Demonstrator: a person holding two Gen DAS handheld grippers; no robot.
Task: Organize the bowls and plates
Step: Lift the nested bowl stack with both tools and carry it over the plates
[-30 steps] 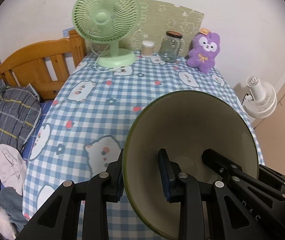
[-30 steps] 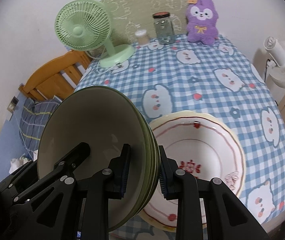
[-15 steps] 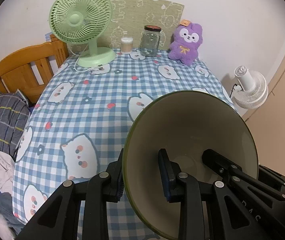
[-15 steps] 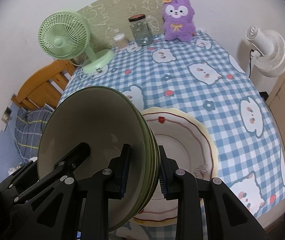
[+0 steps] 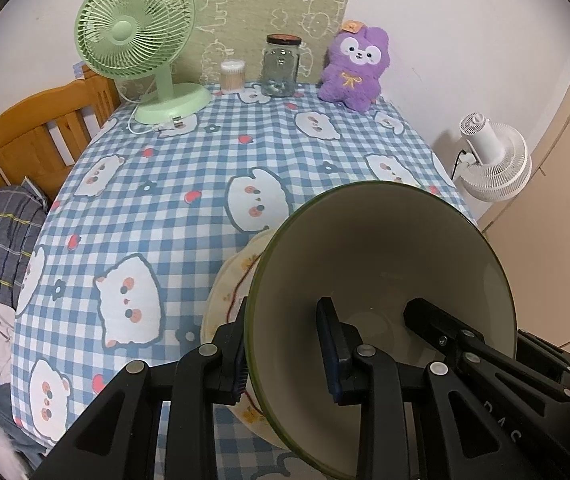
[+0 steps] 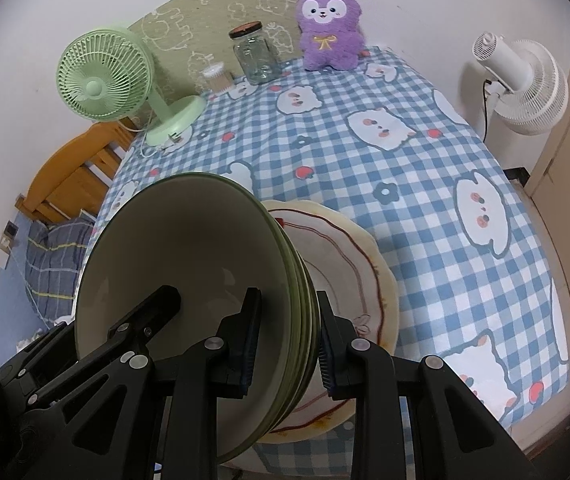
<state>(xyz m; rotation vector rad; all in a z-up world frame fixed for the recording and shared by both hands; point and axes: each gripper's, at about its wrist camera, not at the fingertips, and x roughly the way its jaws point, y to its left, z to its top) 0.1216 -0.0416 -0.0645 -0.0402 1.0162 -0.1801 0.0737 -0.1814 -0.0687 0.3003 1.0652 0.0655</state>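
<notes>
My left gripper point(image 5: 285, 354) is shut on the rim of a green-rimmed cream bowl point(image 5: 389, 264), held tilted above the table's near edge. My right gripper point(image 6: 287, 340) is shut on a stack of several green bowls point(image 6: 189, 264), gripped by their rims and held tilted. A cream plate with a red line pattern point(image 6: 345, 256) lies on the checked tablecloth under both bowls; in the left wrist view only its left edge point(image 5: 229, 292) shows past the bowl.
A blue checked tablecloth point(image 5: 189, 184) covers the table. At the back stand a green desk fan point(image 5: 137, 40), a small jar of swabs point(image 5: 232, 76), a glass jar point(image 5: 281, 66) and a purple plush toy point(image 5: 355, 68). A white floor fan point(image 6: 525, 84) stands right; a wooden bed frame point(image 5: 33, 140) left.
Both grippers have swung right and back with their bowls. The patterned plate has come into the left wrist view and sits closer under the right gripper's stack.
</notes>
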